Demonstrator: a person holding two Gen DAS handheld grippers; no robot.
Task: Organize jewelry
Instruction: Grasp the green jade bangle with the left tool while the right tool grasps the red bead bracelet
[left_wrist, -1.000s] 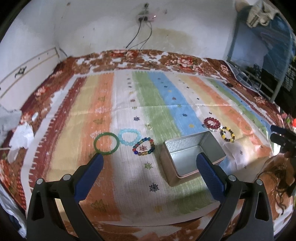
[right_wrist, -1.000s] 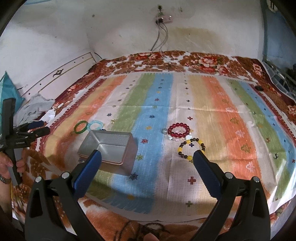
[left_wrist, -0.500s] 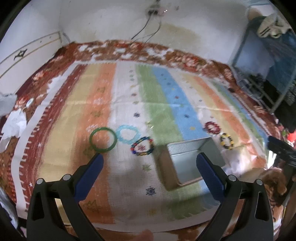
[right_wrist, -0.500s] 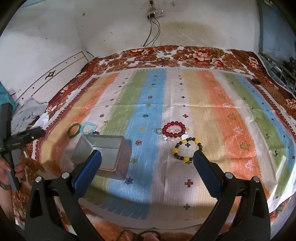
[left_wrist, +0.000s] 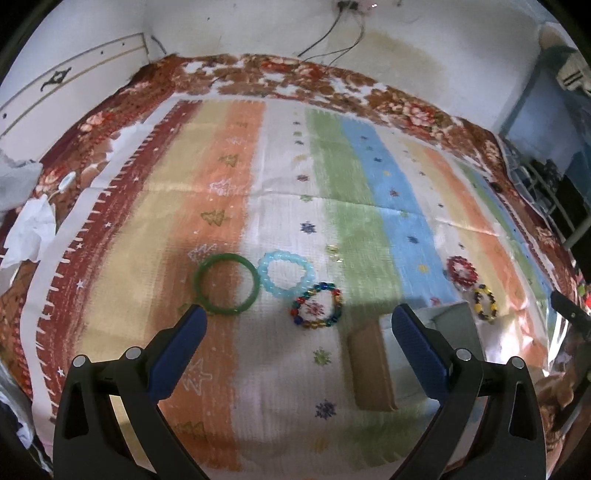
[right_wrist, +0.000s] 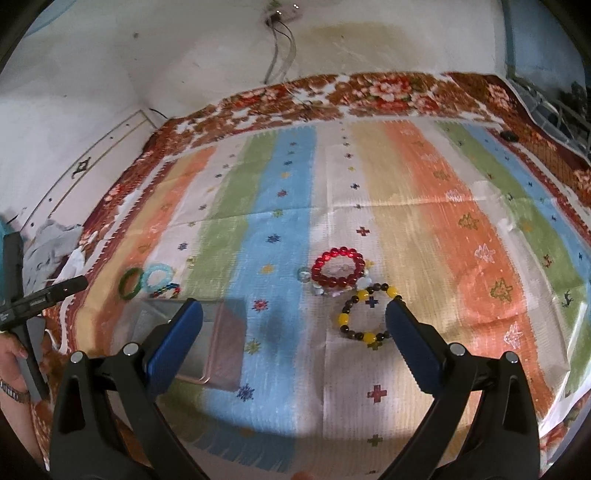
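Observation:
On the striped cloth lie a green bangle (left_wrist: 226, 284), a light-blue bead bracelet (left_wrist: 286, 274) and a multicoloured bead bracelet (left_wrist: 317, 305). An open metal tin (left_wrist: 373, 369) sits to their right. Beyond it lie a red bead bracelet (left_wrist: 461, 270) and a yellow-and-black bead bracelet (left_wrist: 484, 301). My left gripper (left_wrist: 298, 321) is open and empty, just short of the bangle and the multicoloured bracelet. In the right wrist view my right gripper (right_wrist: 294, 314) is open and empty, its right finger beside the yellow-and-black bracelet (right_wrist: 365, 314), with the red bracelet (right_wrist: 338, 266) just beyond and the tin (right_wrist: 218, 343) at left.
The striped cloth (left_wrist: 332, 184) covers a floral blanket on a bed against a white wall. Crumpled white and grey fabric (left_wrist: 29, 229) lies at the left edge. A small clear bead (right_wrist: 303, 274) and pale beads lie by the red bracelet. A metal rack (left_wrist: 546, 192) stands at the right.
Both grippers have moved forward and lower toward the cloth. The left one has closed in on the green, blue and multicoloured bracelets; the right one on the yellow-and-black bracelet. Jaws stay open.

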